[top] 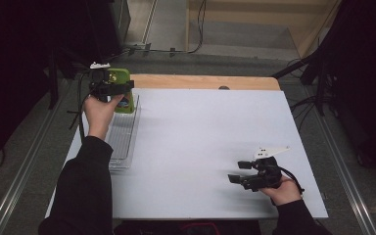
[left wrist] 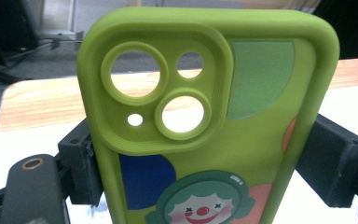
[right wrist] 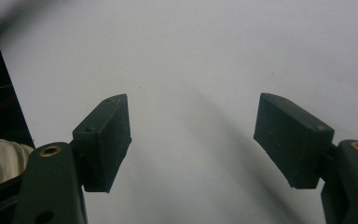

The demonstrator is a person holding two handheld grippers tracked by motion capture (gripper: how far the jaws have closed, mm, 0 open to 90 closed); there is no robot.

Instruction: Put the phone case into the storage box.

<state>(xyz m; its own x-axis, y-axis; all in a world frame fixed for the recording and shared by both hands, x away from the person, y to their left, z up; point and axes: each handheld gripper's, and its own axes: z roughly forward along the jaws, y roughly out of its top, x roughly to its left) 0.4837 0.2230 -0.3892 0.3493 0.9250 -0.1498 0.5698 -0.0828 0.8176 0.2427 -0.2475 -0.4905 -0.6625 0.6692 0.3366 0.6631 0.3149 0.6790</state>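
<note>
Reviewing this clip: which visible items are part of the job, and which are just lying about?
In use:
- green phone case, clamped by the left gripper
- clear tray just below it
- right gripper, open over the white table

Lying about:
- floor cables
- small dark object at the table's far edge

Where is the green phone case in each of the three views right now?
High view: the green phone case is at upper left, clamped in the left claw above the clear tray.
Left gripper view: the case stands centre frame, its camera cutouts up, jaws pressing both edges.
Right gripper view: I cannot find it there; the right claw is open.
Shared landmark: the white table.
</note>
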